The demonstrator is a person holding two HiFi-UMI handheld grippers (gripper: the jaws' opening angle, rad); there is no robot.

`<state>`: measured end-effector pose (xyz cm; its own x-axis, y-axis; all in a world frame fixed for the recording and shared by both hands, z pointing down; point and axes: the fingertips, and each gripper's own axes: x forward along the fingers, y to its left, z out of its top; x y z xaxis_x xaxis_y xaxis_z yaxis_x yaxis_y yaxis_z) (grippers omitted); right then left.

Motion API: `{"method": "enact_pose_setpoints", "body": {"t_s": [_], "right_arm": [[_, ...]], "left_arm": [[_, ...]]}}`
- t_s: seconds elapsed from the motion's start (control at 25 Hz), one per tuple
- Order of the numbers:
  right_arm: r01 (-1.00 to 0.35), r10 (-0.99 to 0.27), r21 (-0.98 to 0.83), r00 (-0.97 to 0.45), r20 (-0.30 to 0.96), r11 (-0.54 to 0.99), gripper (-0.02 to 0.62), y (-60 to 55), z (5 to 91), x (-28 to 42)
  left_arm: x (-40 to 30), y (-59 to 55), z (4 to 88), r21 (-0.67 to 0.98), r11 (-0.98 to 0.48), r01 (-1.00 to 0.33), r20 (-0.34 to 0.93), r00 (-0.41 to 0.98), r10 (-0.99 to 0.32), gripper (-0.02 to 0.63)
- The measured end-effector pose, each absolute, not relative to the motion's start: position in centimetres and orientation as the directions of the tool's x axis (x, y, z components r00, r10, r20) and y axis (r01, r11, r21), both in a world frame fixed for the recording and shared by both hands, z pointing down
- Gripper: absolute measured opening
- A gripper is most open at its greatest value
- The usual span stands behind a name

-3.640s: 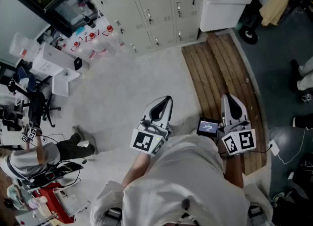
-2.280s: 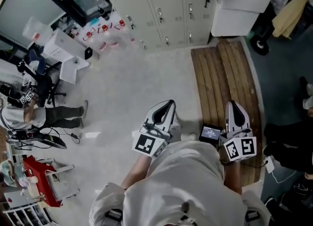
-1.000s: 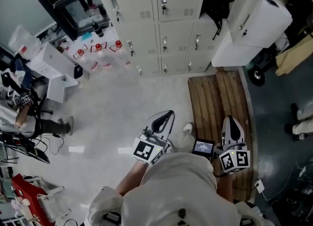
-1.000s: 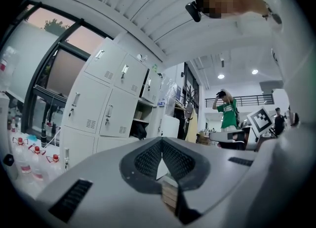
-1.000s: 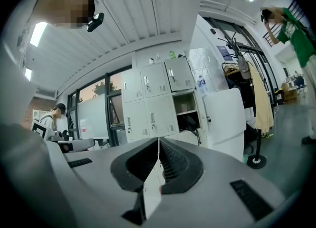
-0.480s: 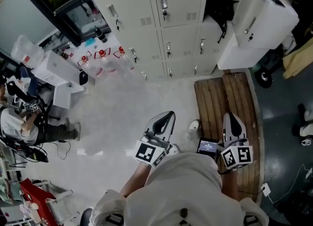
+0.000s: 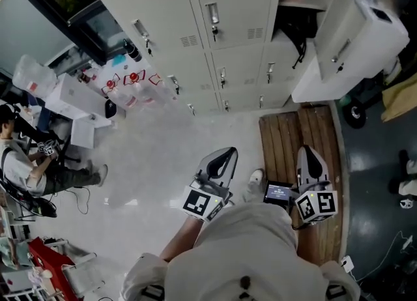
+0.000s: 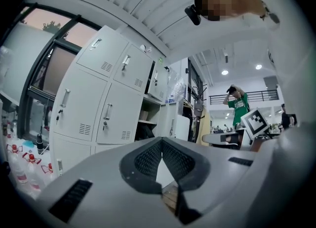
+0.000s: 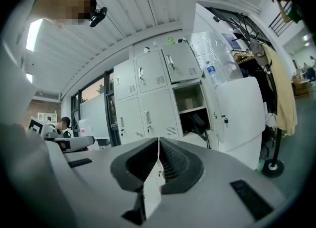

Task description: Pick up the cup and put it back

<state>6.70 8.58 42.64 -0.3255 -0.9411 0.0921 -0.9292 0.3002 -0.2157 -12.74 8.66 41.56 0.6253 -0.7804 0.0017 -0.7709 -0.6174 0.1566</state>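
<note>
No cup shows in any view. In the head view my left gripper (image 7: 228, 152) and my right gripper (image 7: 307, 150) are held close to my body, pointing toward a wall of white lockers (image 7: 215, 39). Both stand shut with nothing between the fingers. In the left gripper view the left gripper (image 8: 161, 140) has its jaws closed tip to tip. The right gripper (image 9: 158, 139) looks the same in its own view. A small lit screen (image 7: 279, 193) sits between my hands.
One locker (image 7: 303, 13) stands open with dark things inside. A white cabinet (image 7: 352, 42) is at the right, above a wooden pallet (image 7: 290, 140). Boxes and red-capped bottles (image 7: 133, 81) lie at the left, where a seated person (image 7: 32, 169) is.
The view has moved toward the lockers, which now fill more of the top. Both grippers stay shut and in the same place before my body.
</note>
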Motion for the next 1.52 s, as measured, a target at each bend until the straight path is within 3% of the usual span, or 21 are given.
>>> {"method": "enact_pose_setpoints", "body": {"t_s": [0.64, 1.52], "right_arm": [[-0.892, -0.903, -0.206, -0.424, 0.069, 0.403, 0.029, -3.7, 42.9, 12.7], [-0.953, -0.974, -0.237, -0.214, 0.076, 0.191, 0.029, -8.8, 42.8, 20.4]], "left_arm": [[-5.8, -2.1, 40.1, 0.124, -0.564, -0.817, -0.014, 0.567, -0.824, 0.008], [3.0, -13.3, 40.1, 0.112, -0.745, -0.658, -0.029, 0.747, -0.664, 0.008]]}}
